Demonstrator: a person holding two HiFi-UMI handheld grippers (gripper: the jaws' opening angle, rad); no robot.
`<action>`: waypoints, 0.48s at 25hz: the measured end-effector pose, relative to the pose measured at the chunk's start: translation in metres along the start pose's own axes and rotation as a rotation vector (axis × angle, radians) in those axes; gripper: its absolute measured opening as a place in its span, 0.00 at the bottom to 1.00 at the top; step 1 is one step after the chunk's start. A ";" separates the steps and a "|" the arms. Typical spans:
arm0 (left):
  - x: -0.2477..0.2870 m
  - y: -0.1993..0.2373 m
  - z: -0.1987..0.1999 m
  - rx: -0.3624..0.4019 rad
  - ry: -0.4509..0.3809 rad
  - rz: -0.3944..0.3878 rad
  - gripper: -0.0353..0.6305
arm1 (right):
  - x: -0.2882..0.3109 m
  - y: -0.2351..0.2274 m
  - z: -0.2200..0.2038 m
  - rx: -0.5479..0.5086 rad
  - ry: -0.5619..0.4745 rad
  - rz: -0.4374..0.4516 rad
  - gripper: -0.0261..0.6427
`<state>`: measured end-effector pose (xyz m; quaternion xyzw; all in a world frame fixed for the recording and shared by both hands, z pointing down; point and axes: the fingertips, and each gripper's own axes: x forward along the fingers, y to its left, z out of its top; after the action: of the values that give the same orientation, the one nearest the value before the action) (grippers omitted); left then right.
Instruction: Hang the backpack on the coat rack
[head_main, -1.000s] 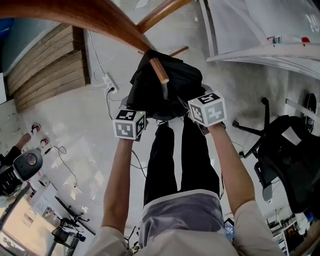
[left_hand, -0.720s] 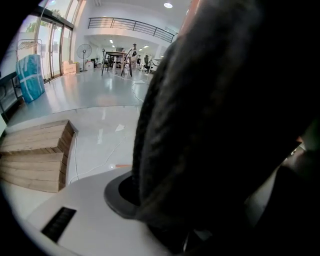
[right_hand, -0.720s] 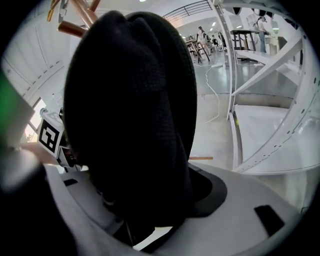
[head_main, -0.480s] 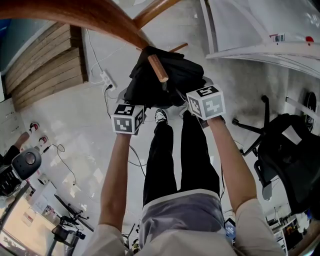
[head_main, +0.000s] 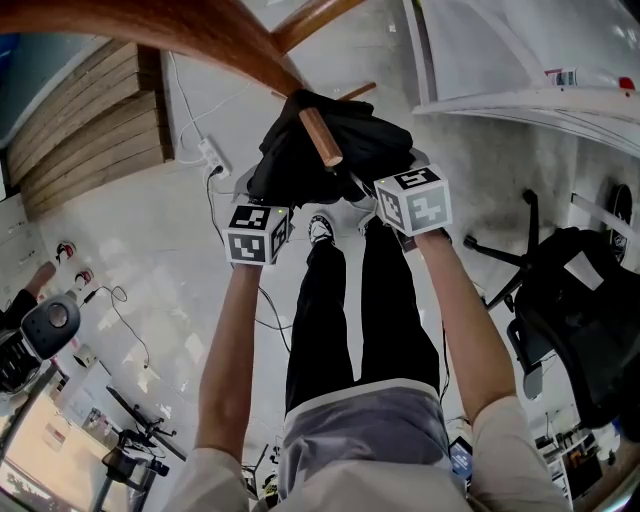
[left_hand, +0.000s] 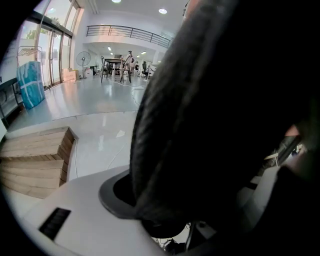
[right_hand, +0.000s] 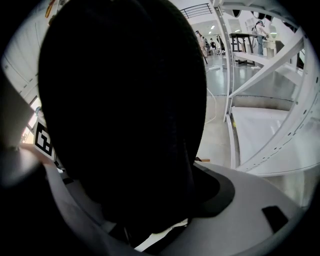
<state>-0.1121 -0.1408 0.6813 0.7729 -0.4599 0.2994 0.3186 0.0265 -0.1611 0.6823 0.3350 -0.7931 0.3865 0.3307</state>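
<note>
- A view from the head, looking steeply down; a wooden coat rack sweeps across the top, and one short peg juts out from it toward the viewer.
- A black backpack is bunched around that peg, close to the end where it joins the rack; the peg's free tip shows bare above the fabric; a pale floor lies far beneath.
- The left gripper and the right gripper reach in at the pack's near edge, one on each side.
- Both sets of jaws have just been opening; each gripper view shows dark backpack fabric between spread jaws, and the pads no longer appear to squeeze it.
- Risk: no view shows whether a strap or loop is truly over the peg; if it only rests near the tip, the pack could slide off and drop to the floor once it is let go.
- Risk: fabric lies between the jaws, so pulling the grippers back could snag it and drag the pack off.
- Orientation, as a judgement: the pack hangs with its top at the peg and its long axis running down toward the floor, seen nearly end-on; which face is outward cannot be told.
</note>
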 end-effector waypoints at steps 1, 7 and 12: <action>0.001 0.000 0.001 0.001 -0.004 0.001 0.38 | 0.001 -0.001 0.001 -0.001 -0.003 0.000 0.54; 0.003 -0.002 0.000 0.029 -0.017 0.009 0.42 | 0.006 -0.009 0.004 -0.031 -0.018 -0.013 0.61; 0.002 -0.002 0.000 0.041 -0.025 0.009 0.44 | 0.005 -0.010 0.005 -0.026 -0.005 -0.009 0.68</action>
<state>-0.1094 -0.1409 0.6830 0.7808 -0.4613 0.3003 0.2957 0.0299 -0.1710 0.6878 0.3352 -0.7973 0.3740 0.3348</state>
